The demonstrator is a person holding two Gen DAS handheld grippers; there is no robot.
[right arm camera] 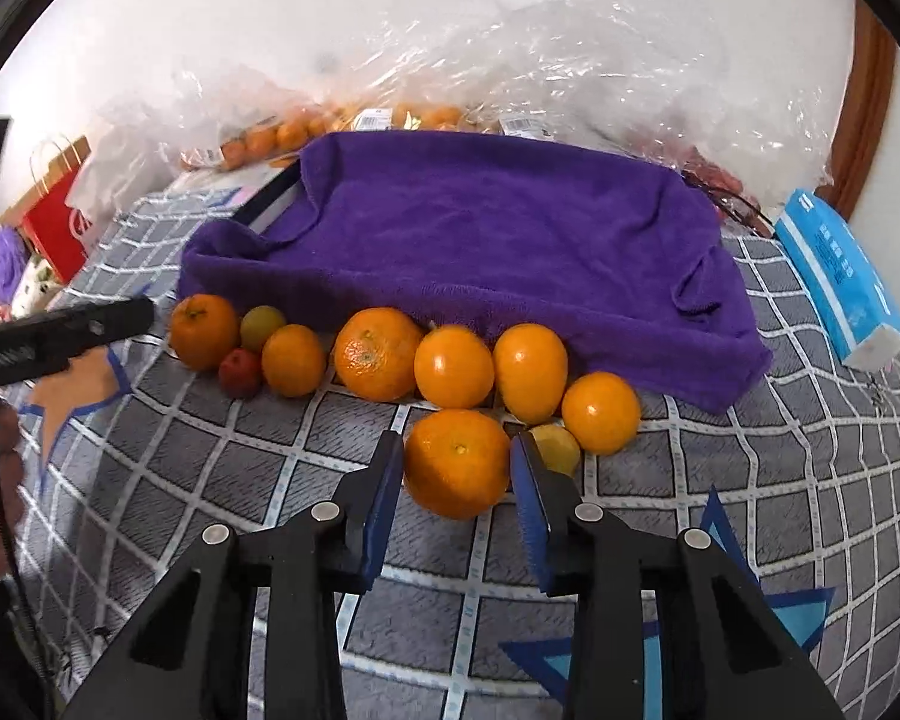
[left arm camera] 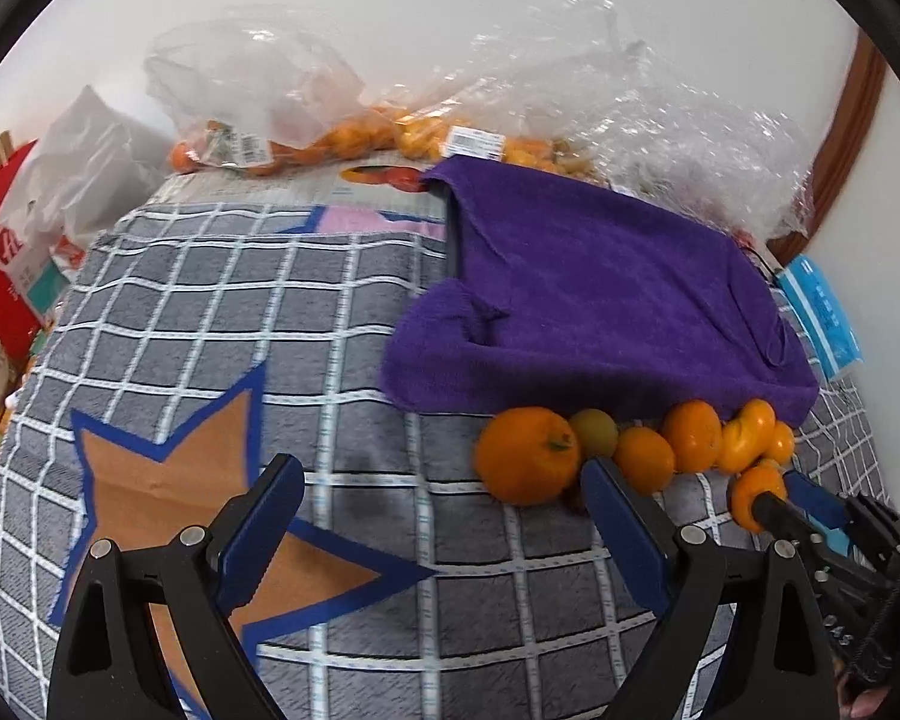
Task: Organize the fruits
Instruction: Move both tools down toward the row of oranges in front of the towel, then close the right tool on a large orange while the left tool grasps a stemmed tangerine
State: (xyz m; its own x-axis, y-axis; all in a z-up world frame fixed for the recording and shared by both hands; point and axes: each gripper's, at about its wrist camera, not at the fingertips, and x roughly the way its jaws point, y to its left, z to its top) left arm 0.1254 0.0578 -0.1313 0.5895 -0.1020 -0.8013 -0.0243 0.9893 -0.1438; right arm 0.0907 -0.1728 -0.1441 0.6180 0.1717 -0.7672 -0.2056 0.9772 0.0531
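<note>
My right gripper (right arm camera: 457, 456) clamps an orange (right arm camera: 456, 463) just before the purple towel (right arm camera: 480, 228); left gripper (left arm camera: 444, 516) gapes empty

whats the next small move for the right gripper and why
Probably lift straight up a little: the right gripper has its pads against both sides of the front orange, and the small yellow fruit sits right beside it, so sliding sideways could knock it.

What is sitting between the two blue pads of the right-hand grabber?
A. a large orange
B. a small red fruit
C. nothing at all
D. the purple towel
A: in the right wrist view a large orange fills the gap between the right gripper's blue pads.
</note>
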